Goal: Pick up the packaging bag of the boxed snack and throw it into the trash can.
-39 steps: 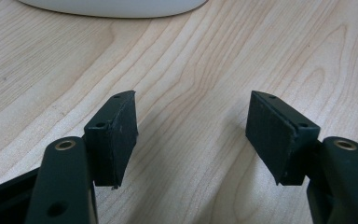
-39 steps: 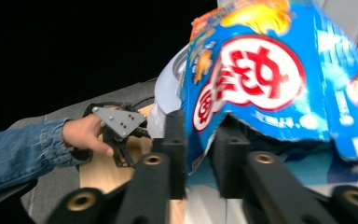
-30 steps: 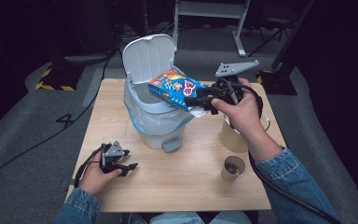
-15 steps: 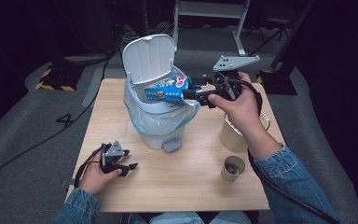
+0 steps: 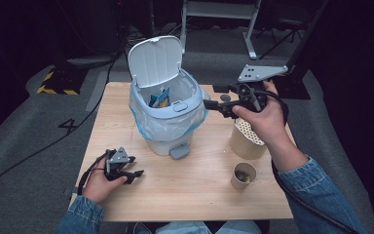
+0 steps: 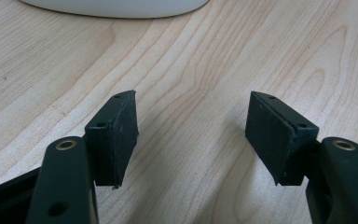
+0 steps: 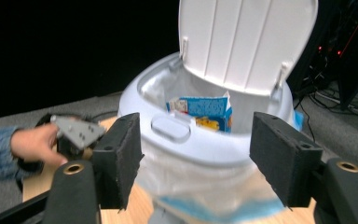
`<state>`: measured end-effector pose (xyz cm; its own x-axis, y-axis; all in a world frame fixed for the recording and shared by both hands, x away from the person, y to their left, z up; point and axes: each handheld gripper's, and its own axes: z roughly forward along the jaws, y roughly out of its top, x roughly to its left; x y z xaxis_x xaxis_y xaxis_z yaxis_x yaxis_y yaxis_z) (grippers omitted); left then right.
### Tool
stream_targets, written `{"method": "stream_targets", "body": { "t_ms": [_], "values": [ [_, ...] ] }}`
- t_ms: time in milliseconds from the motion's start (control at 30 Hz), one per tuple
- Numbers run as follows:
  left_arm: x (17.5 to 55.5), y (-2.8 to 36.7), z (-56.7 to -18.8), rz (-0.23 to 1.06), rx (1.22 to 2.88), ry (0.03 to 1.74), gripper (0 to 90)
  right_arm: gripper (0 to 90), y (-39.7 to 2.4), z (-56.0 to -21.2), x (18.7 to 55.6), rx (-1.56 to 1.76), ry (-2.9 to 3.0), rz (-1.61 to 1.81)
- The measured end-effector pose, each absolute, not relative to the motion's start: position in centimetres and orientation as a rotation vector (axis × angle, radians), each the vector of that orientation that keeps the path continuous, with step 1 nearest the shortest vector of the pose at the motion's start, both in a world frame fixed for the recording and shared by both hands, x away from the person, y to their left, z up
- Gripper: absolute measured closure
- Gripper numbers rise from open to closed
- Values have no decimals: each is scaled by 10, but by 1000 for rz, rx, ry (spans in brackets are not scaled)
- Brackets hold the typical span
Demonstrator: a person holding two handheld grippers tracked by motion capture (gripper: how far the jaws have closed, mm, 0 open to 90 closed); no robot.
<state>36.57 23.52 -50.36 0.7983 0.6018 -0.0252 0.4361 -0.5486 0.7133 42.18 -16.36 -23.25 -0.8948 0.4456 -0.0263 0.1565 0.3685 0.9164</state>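
High view: snack bag [image 5: 159,97] lies inside bin [image 5: 168,122], lid up. Right gripper [image 5: 208,106] beside rim, jaws just opening, nothing between. Left gripper [image 5: 135,166] rests on table [image 5: 199,195], jaws apart, unloaded. Drop judged done; lid left to close.

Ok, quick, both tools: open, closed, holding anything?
Left tool: open, empty, resting low on the table.
Right tool: jaws just opened, nothing between them; the snack bag lies in the bin.

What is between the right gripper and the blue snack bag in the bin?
In the right gripper view, the bin's front rim lies between the open right gripper and the blue snack bag.
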Motion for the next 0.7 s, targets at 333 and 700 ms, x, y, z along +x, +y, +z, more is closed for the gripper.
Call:
{"method": "stream_targets", "body": {
  "t_ms": [333, 700],
  "values": [
    [367, 235, -504, 287, 2242, 756, 348, 276, -206, -249, 402, 525, 2411, 1470],
    [367, 235, -504, 289, 2241, 760, 348, 264, -245, -276, 381, 569, 2445, 1452]
  ]
}}
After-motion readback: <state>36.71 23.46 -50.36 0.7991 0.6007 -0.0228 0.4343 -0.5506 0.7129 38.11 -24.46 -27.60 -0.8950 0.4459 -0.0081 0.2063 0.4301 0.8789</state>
